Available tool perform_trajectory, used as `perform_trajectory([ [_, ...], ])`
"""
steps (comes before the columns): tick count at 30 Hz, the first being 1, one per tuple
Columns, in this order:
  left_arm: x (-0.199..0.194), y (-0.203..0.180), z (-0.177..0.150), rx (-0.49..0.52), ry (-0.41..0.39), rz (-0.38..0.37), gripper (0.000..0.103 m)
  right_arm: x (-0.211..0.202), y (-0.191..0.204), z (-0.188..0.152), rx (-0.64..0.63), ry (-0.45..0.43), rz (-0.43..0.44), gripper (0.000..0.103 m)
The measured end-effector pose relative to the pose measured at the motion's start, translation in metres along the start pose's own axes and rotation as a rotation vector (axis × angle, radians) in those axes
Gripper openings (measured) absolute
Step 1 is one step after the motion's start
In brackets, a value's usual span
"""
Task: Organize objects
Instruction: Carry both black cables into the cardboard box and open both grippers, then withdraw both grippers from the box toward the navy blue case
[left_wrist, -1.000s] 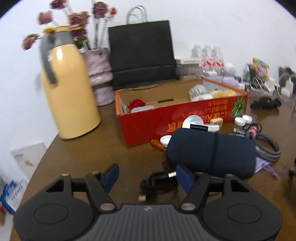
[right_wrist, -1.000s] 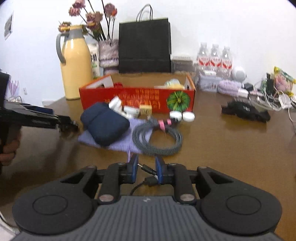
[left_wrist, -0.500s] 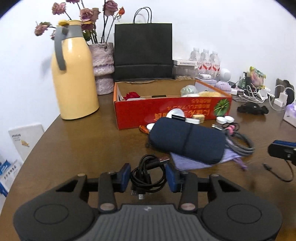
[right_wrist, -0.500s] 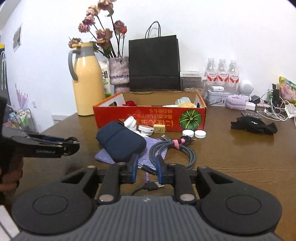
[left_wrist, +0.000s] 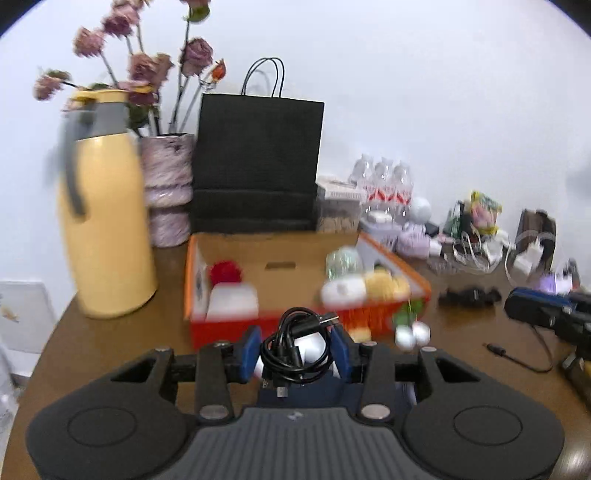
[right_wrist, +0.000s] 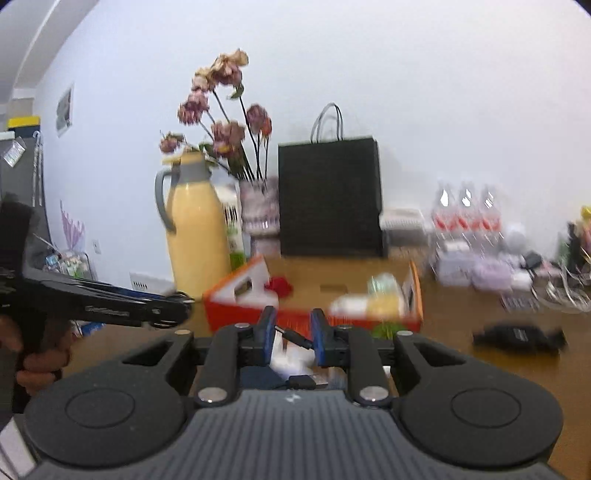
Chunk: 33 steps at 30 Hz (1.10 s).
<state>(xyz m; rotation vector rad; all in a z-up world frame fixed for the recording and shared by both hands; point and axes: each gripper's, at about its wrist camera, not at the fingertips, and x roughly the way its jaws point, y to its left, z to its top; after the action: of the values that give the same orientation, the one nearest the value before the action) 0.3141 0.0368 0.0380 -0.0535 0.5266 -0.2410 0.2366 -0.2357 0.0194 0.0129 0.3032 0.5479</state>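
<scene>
My left gripper (left_wrist: 295, 350) is shut on a coiled black cable (left_wrist: 295, 350) and holds it in the air just in front of the open red cardboard box (left_wrist: 221, 328). My right gripper (right_wrist: 293, 338) is shut on a thin black cable with a plug (right_wrist: 293, 336), also lifted, facing the same red box (right_wrist: 229, 306). The loose end of the right cable hangs in the left wrist view (left_wrist: 517, 360). The box holds a red pompom (left_wrist: 225, 273), white items and a yellow item. The dark blue case (left_wrist: 303, 395) lies under my left gripper.
A yellow thermos jug (left_wrist: 103, 221), a vase of dried flowers (left_wrist: 168, 188) and a black paper bag (left_wrist: 258, 162) stand behind the box. Water bottles (left_wrist: 384, 184), chargers and small clutter fill the back right. A black strap (left_wrist: 469, 295) lies on the brown table.
My left gripper closed on the coiled cable and lifted it toward the box. My right gripper, holding its cable, rose and moved toward the box too.
</scene>
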Motion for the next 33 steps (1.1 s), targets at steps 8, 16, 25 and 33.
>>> perform_trajectory([
  [8, 0.174, 0.014, 0.096, 0.083, 0.137, 0.125, 0.040, 0.170, -0.047, 0.082, 0.119, 0.110, 0.028, 0.021],
  [16, 0.281, 0.037, 0.101, 0.108, 0.242, 0.235, 0.049, 0.365, -0.088, 0.065, 0.196, 0.444, -0.139, 0.022],
  [25, 0.193, 0.029, 0.104, 0.068, 0.108, 0.219, 0.074, 0.302, -0.081, 0.078, 0.179, 0.238, -0.148, 0.074],
  [33, 0.030, -0.022, 0.045, 0.134, -0.069, 0.135, 0.092, 0.164, -0.048, 0.075, 0.007, 0.157, -0.081, 0.099],
])
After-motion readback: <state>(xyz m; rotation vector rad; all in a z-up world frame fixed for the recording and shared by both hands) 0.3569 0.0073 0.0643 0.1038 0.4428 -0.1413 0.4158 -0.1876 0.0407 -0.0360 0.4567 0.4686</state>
